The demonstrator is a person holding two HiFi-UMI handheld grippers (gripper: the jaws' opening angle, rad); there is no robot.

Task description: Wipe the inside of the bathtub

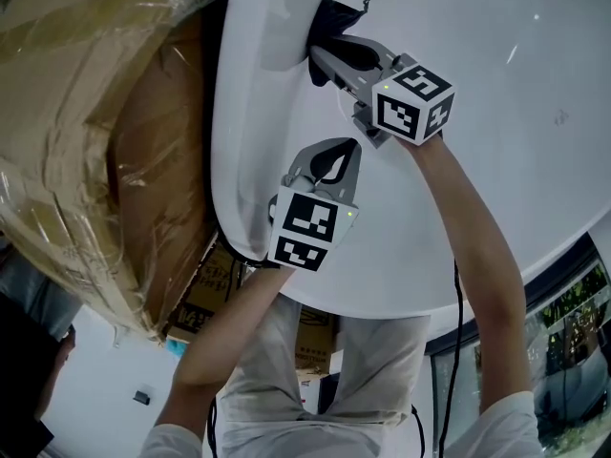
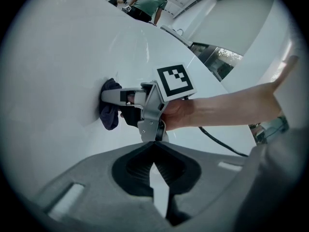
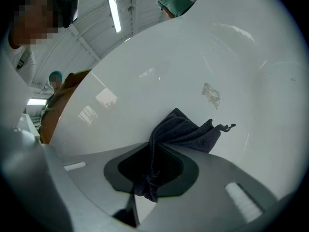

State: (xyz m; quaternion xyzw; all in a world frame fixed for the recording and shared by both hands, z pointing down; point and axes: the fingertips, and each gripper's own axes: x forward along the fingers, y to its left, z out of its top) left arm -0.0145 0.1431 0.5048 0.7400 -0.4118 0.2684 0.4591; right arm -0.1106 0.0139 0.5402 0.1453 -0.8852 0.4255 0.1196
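The bathtub point(image 1: 535, 55) is viewed steeply from above in the head view, with the left gripper point(image 1: 334, 151) and right gripper point(image 1: 323, 63) close below the lens. The left gripper view is aimed along the bathtub's wall at the right gripper and cloth point(image 2: 110, 115). The right gripper view is held near that wall. The cloth is shared by all 3 views.

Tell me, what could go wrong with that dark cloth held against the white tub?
1. The right gripper pinches the cloth by one bunched fold, so rubbing might pull it loose.
2. Its hard jaws sit close to the bathtub and might scrape it.
3. The grey smudge lies apart from the cloth and might get missed.
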